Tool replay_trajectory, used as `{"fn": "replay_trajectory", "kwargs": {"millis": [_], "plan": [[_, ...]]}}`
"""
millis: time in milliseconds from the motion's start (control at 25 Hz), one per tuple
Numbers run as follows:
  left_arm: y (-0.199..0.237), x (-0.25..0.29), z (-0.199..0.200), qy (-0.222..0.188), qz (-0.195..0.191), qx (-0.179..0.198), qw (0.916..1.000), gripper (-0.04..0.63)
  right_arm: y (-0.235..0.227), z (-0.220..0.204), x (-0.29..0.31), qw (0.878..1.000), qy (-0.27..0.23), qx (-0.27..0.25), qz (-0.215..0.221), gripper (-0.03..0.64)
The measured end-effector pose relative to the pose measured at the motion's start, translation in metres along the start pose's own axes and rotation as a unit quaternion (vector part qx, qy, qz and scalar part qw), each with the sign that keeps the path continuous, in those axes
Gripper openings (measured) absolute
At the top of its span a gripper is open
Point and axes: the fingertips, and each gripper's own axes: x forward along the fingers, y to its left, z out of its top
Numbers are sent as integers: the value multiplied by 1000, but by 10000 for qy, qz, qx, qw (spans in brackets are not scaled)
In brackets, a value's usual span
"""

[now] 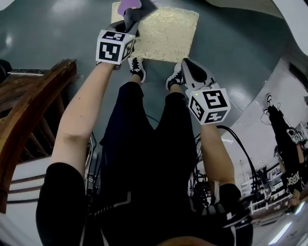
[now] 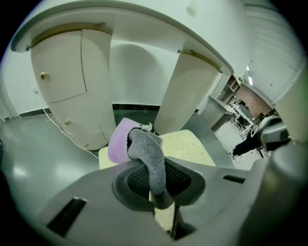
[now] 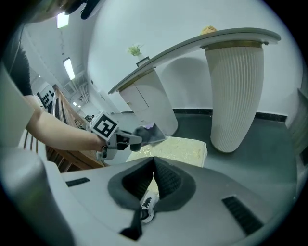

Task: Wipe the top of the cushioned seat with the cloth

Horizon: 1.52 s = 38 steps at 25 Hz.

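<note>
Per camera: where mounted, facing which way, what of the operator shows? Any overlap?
Head view: on the head, facing steeply down; shows both forearms, legs, shoes, left gripper, right gripper.
Left gripper view: on that gripper, along jaws shut on the cloth, toward the cushioned seat; no body.
Right gripper view: on that gripper, along shut empty jaws; shows left forearm, a shoe.
Shared: all three see cushioned seat and cloth.

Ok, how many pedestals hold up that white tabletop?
2. A ribbed pedestal stands just beyond the cushioned seat's right corner; a smooth pedestal with cabinet doors stands behind its left side. More may be out of view.
</note>
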Motion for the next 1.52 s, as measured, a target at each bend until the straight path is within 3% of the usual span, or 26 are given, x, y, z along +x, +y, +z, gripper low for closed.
{"fn": "replay_trajectory", "kwargs": {"millis": [200, 360, 480, 640, 720, 920, 1400, 1520], "plan": [[-6, -52, -67, 25, -27, -625, 9980, 40, 7, 3, -4, 9997, 50, -196, 101, 5], [-10, -78, -126, 297, 116, -754, 9966, 40, 10, 0, -6, 9990, 148, -379, 205, 5], [-16, -78, -163, 547, 112, -868, 9947, 40, 12, -4, -4, 9978, 241, -535, 301, 6], [-15, -66, -196, 670, 201, -1546, 9855, 40, 15, -15, 0, 9968, 370, -601, 382, 6], [-10, -58, -206, 692, 316, -1702, 9825, 40, 18, -20, 3, 9965, 424, -597, 413, 5], [10, -45, -202, 518, 519, -1532, 9855, 40, 29, -21, 11, 9954, 439, -681, 503, 6], [25, -33, -194, 678, 682, -1014, 9902, 40, 28, -22, 24, 9970, 414, -497, 418, 5], [28, -32, -188, 496, 756, -1008, 9908, 40, 27, -19, 30, 9970, 398, -512, 412, 6]]}}
